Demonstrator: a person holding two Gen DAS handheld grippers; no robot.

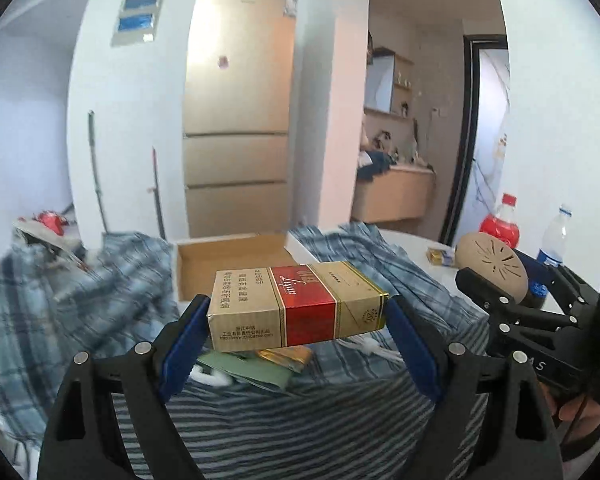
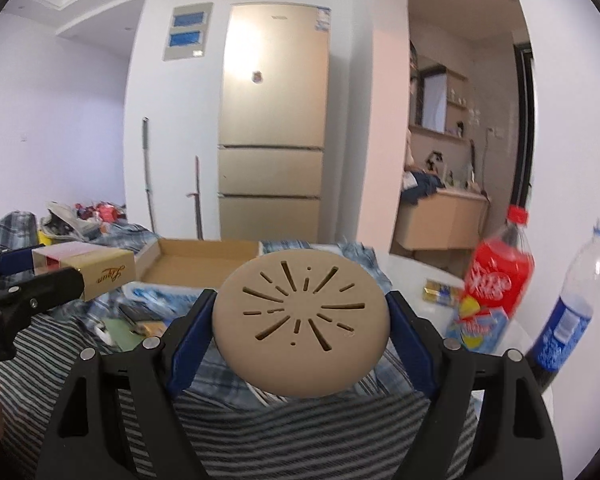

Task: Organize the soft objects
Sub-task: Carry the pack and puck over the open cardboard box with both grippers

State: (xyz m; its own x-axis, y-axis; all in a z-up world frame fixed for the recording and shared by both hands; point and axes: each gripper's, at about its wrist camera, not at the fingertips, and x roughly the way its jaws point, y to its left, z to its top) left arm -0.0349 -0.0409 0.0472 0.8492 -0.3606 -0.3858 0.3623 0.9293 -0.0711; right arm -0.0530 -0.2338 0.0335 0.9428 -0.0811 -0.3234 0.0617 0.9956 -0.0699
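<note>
Two handheld grippers hang over a table heaped with clothing, each loaded. Nearest the lens in the left wrist view, the left gripper [image 1: 298, 312] clamps a gold-and-red cigarette pack [image 1: 296, 308] by its two short ends, blue pads [image 1: 184, 344] pressed flat against them, so the pack's long axis runs crosswise between the jaws, clear of the cloth below. In the right wrist view, the right gripper [image 2: 300, 316] pinches a tan perforated disc [image 2: 302, 320] across its width, slotted face tilted towards the camera.

Beneath both loads lies a grey striped garment [image 1: 300, 420], with a blue plaid shirt [image 1: 100, 280] bunched beyond it and a few small packets [image 1: 260, 364] on the fabric.

Straight ahead of both sets of jaws, past the clothing, sits an open shallow cardboard box [image 1: 228, 260], the likely drop point. The pack appears squarely in line with it and the closer of the two; the disc hangs to the right of the pack and would need to swing a little leftward.

To the right stand a red soda bottle [image 2: 500, 272] and a water bottle [image 2: 572, 312]; a beige refrigerator [image 2: 272, 128] fills the background.
</note>
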